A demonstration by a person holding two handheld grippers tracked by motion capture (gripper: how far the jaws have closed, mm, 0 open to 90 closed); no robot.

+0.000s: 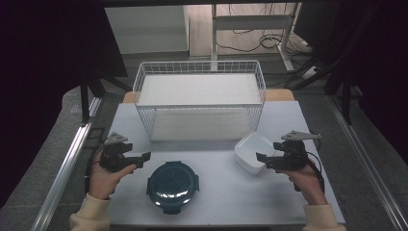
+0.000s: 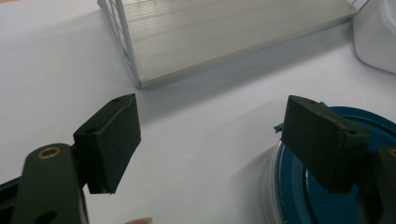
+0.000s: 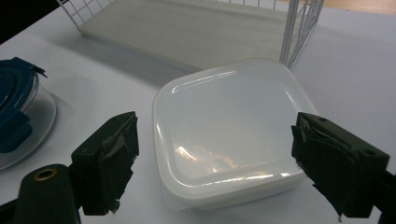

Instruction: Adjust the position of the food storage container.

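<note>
- At the left edge of the table [image 1: 211, 207], the left gripper [image 1: 144, 156] hangs just above the surface in the person's left hand [image 1: 103, 180], pointing toward the middle. Its jaws stand wide apart and hold nothing; in the left gripper view one jaw sits over bare table and the other over the rim of the round blue-lidded container [image 2: 317, 186], which suggests a grasp on that rim is being lined up.
- Near the front edge, left of centre, the round blue-lidded container [image 1: 172, 185] rests flat with its lid clipped on, well apart from the white one.
- Toward the back edge, the wire basket [image 1: 199, 98] stands open-topped with a pale board as its floor, probably the place where the containers are meant to go.
- Near the right edge, just before the basket's front right corner, the white square container [image 1: 250, 151] sits closed.
- The right gripper [image 1: 260, 158] is aimed at it from the right. In the right gripper view its jaws are spread wide on either side of the white square container [image 3: 229, 126], not touching it, seemingly ready to close on its sides.
</note>
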